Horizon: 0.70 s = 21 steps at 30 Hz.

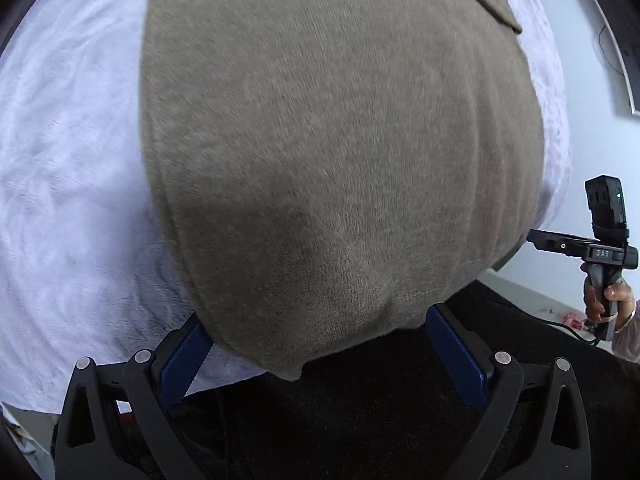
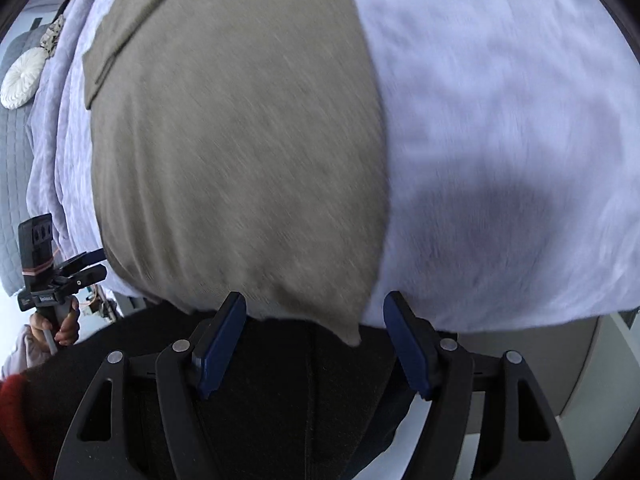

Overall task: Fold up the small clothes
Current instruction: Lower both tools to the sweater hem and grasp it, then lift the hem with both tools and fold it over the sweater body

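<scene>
A taupe-brown knit garment [image 1: 328, 152] lies flat on a pale lilac fleece blanket [image 1: 68, 184], its near edge hanging over the bed's edge. My left gripper [image 1: 320, 320] is open, its blue pads either side of the garment's near left corner, not closed on it. In the right wrist view the same garment [image 2: 236, 160] fills the left-centre, and my right gripper [image 2: 316, 312] is open around its near right corner [image 2: 352, 332]. Each gripper also shows in the other's view, the right one [image 1: 532, 240] and the left one [image 2: 86, 264].
The blanket [image 2: 500, 140] covers the bed to the right. A round white cushion [image 2: 24, 78] and grey quilt [image 2: 16, 200] lie at the far left. Dark clothing of the person [image 2: 300, 400] is below the grippers. A white wall and a dark framed panel [image 1: 616, 40] are at right.
</scene>
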Motion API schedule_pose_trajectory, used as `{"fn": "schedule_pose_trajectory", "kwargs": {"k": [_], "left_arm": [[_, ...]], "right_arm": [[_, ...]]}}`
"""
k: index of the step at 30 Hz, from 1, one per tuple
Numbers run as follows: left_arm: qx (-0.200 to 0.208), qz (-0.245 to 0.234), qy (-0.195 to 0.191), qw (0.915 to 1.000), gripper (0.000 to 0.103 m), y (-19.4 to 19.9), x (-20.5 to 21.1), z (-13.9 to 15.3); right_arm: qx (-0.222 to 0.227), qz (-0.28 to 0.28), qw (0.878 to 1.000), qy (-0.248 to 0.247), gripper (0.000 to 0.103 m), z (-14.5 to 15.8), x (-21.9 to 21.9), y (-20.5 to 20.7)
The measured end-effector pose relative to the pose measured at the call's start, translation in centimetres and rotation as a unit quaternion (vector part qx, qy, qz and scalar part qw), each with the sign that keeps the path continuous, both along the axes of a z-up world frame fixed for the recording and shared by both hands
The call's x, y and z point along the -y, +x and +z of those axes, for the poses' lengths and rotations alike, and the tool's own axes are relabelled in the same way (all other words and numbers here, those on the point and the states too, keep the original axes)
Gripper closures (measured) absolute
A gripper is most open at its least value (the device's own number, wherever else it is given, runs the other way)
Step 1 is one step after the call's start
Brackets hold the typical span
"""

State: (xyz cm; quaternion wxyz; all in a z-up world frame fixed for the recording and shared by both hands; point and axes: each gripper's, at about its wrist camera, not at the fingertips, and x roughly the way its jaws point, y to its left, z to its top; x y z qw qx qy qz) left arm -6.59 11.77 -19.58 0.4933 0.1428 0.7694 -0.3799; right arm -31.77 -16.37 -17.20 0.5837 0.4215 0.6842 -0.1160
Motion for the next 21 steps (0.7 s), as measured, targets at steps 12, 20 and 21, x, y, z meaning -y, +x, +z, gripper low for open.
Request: {"fn": "schedule_pose_trajectory", "kwargs": {"k": [12, 20, 21], "left_arm": [[-0.01, 0.026, -0.026, 0.9993, 0.086, 1.6, -0.3, 0.6], [-0.037, 0.12, -0.109, 0.986, 0.087, 7.7, -0.9, 3.9], [-0.034, 0.133, -0.116, 0.9838, 0.087, 8.4, -0.6, 4.1]], "right_arm": [[0.063, -0.07, 0.991, 0.09, 0.087, -1.5, -1.3, -0.1], [0.18, -0.112, 0.97, 0.118, 0.088, 3.7, 0.7, 3.4], [0.191, -0.12, 0.967, 0.117, 0.088, 3.9, 1.2, 4.1]]}}
